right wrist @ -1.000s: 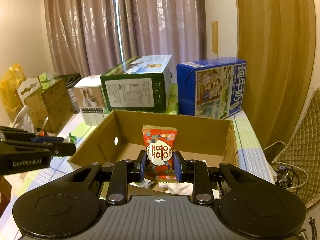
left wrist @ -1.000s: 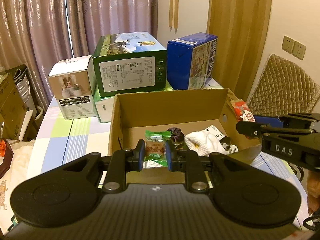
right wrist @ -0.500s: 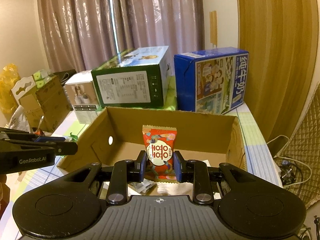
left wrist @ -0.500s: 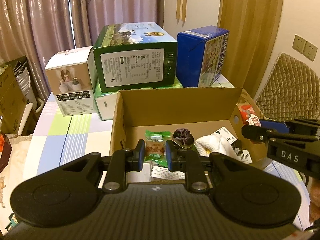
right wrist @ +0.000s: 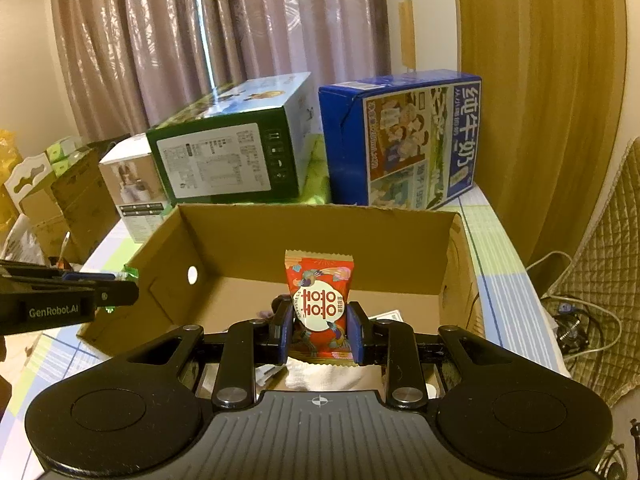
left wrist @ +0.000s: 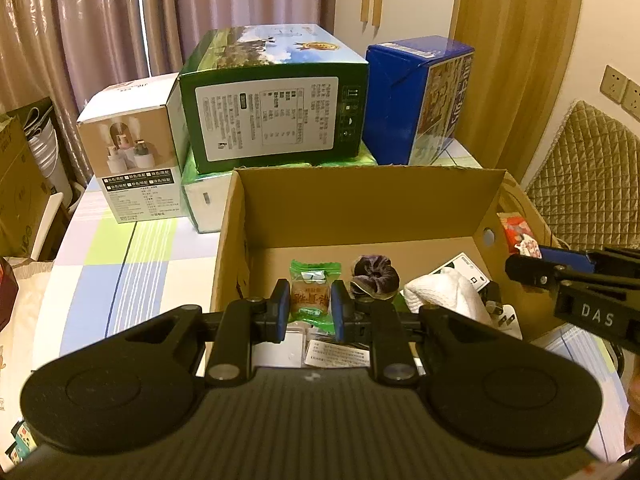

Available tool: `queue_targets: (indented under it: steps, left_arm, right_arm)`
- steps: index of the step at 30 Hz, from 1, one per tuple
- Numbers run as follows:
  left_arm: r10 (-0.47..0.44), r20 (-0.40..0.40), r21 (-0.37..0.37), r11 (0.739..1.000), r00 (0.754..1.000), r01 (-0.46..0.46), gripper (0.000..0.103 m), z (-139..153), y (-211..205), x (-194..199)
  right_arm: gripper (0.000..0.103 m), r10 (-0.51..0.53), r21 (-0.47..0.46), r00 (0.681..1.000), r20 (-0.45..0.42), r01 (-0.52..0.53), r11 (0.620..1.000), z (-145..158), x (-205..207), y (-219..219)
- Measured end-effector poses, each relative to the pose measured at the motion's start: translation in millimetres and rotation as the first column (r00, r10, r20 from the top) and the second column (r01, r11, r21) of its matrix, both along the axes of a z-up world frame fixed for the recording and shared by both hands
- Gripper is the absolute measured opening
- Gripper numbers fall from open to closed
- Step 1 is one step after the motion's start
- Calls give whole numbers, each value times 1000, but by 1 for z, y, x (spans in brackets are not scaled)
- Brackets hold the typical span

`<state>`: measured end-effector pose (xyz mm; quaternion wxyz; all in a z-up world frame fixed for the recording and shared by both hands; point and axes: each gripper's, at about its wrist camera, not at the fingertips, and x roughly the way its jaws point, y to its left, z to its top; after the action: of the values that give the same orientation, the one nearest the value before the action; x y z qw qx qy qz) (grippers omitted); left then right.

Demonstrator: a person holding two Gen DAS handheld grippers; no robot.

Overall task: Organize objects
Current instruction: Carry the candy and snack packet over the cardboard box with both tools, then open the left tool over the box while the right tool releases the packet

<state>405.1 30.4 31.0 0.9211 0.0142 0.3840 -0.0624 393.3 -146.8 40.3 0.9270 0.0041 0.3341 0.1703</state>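
My left gripper (left wrist: 309, 308) is shut on a green snack packet (left wrist: 313, 294), held upright over the near left part of an open cardboard box (left wrist: 360, 204). My right gripper (right wrist: 320, 326) is shut on a red snack packet (right wrist: 319, 300), upright above the same box (right wrist: 320, 240) near its front edge. In the left wrist view the right gripper (left wrist: 532, 266) shows at the box's right wall with the red packet (left wrist: 520, 236) in it. Inside the box lie a dark purple scrunchie (left wrist: 375, 274), a white cloth (left wrist: 448, 294) and paper slips (left wrist: 340, 356).
Behind the cardboard box stand a green carton (left wrist: 276, 112), a blue milk carton (left wrist: 416, 96) and a small white product box (left wrist: 136, 148) on a checked tablecloth (left wrist: 120, 256). A quilted chair back (left wrist: 588, 176) is at the right, with cables (right wrist: 576, 320) beside it. Curtains hang behind.
Both grippers have moved forward and higher over the cardboard box, so more of its inside shows. Each still holds its packet.
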Motion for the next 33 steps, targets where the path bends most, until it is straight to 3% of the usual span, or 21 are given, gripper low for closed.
queue_targets:
  steps: [19,20,21,23,33]
  left_arm:
    - [1,2,-32,999,1000,-1,18,-7,-4,24]
    - [6,9,-37,999,1000,-5,20,-8,-4,26]
    - [18,18,-50,999,1000,-17,35,-8,-2,27]
    - [40,25,-70,997,999,-38,47,-9,1,28]
    - [33,-7,-21,999,999,-34,47,-15,3,25]
  right_arm:
    - [25,-14,4,999,-35,14,1000,-16,16,4]
    - [25,-14,3,999,-37,14,1000,-17,16,3]
    - [26,-14,4,999,-38,14,1000,-17,16,3]
    - [26,-14,11,999,-42,14,1000,-18,16,1]
    - [26,-8,55,999,-42,11,998,-14,15,-1]
